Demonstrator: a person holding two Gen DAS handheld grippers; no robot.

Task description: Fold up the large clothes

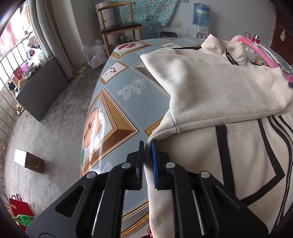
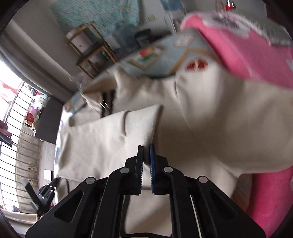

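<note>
My left gripper (image 1: 148, 146) pinches the cream jacket (image 1: 219, 87) at its near edge; my right gripper (image 2: 146, 148) clamps a cream fold too (blurred). The jacket lies on the patterned table (image 1: 117, 102), a sleeve folded over. Beyond the table, a water jug (image 1: 201, 14) stands.

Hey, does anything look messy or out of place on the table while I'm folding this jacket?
Nothing is spilled or damaged. The cream jacket lies partly folded, its near edge hanging over the table. A pink garment overlaps its far side, which could get in the way.
</note>
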